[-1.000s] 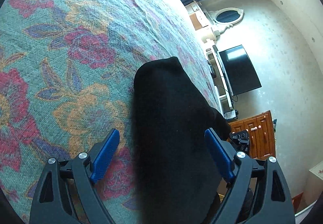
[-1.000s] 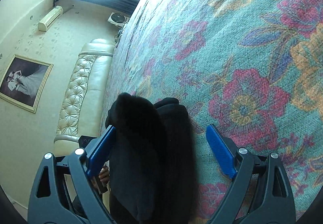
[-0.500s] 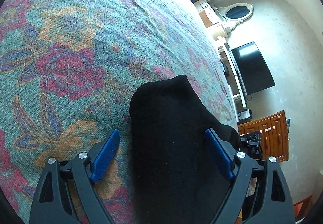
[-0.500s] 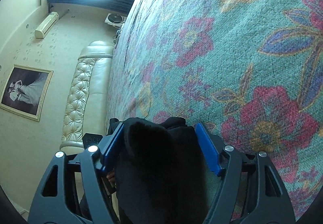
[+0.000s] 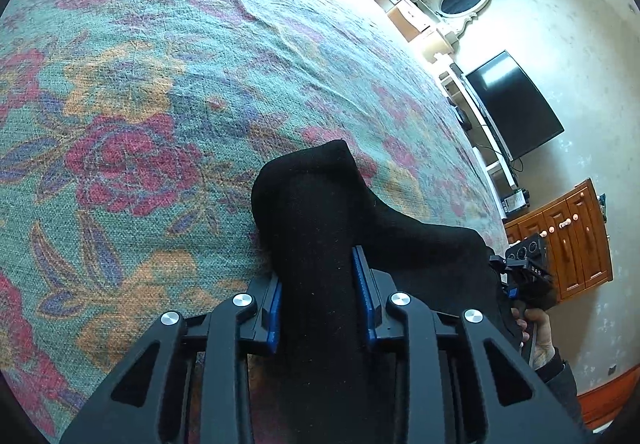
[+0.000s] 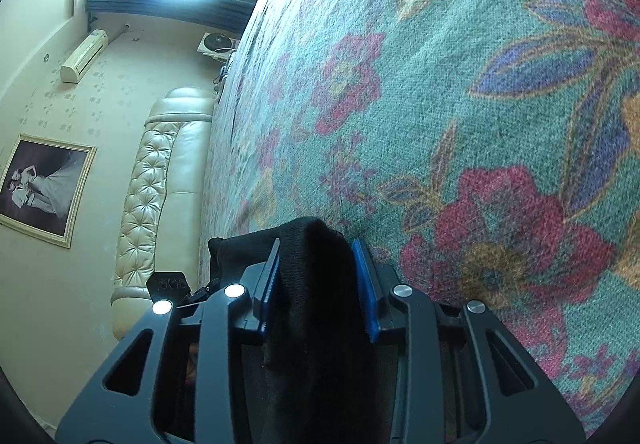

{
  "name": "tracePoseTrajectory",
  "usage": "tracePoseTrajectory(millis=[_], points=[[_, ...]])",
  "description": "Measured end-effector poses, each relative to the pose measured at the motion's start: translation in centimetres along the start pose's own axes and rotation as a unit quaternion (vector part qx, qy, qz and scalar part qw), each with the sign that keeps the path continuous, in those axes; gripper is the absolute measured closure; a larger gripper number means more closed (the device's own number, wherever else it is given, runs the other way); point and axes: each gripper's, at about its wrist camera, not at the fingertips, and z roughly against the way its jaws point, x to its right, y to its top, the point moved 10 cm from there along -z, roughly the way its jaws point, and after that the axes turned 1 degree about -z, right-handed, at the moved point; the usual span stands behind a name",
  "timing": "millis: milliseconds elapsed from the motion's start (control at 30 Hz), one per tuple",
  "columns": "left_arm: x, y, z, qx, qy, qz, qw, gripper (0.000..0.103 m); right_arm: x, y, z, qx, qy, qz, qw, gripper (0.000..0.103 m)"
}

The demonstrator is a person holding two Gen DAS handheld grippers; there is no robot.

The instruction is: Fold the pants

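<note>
Floral teal bedspread (image 5: pixel 168 92) fills both views, with black pants (image 5: pixel 320 228) lying bunched at its near edge. Left gripper (image 5: pixel 318 284) is closing, blue pads pinching a fold of the pants; right gripper (image 6: pixel 316 272) is closing too, squeezing another bunch of them.

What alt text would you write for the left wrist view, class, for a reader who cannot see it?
The left gripper is closing its blue pads on a bunched fold of black pants lying on a floral bedspread. At right, a hand holds the other gripper, with a dark television and wooden cabinet beyond.
</note>
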Motion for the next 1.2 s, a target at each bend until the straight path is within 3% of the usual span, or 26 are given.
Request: tracePoseTrajectory(millis=[600, 700, 800, 867, 967, 1067, 1200], points=[[0.0, 0.2, 0.2, 0.016, -0.008, -0.009, 0.9998, 0.073, 0.8, 0.2, 0.0, 0.0, 0.002, 0.003, 1.0, 0.076], [0.1, 0.2, 0.2, 0.016, 0.001, -0.019, 0.9997, 0.067, 0.8, 0.2, 0.2, 0.001, 0.008, 0.005, 1.0, 0.074], [0.3, 0.1, 0.7, 0.019, 0.009, -0.021, 0.9996, 0.06, 0.7, 0.3, 0.8, 0.002, 0.031, 0.004, 1.0, 0.062], [0.4, -0.1, 1.1, 0.023, 0.026, -0.029, 0.999, 0.046, 0.2, 0.2, 1.3, 0.004, 0.045, 0.004, 0.999, 0.052], [0.9, -0.9, 2.0, 0.023, 0.052, -0.052, 0.997, 0.036, -0.2, -0.4, 2.0, 0.003, 0.051, 0.01, 0.999, 0.041], [1.4, -2.2, 3.2, 0.028, 0.069, -0.073, 0.9946, 0.033, -0.9, -2.0, 2.9, -0.006, 0.048, 0.03, 0.998, 0.033], [2.1, -4.7, 4.6, 0.026, 0.063, -0.076, 0.9948, 0.033, -0.9, -4.5, 4.3, -0.018, 0.042, 0.048, 0.998, 0.028]])
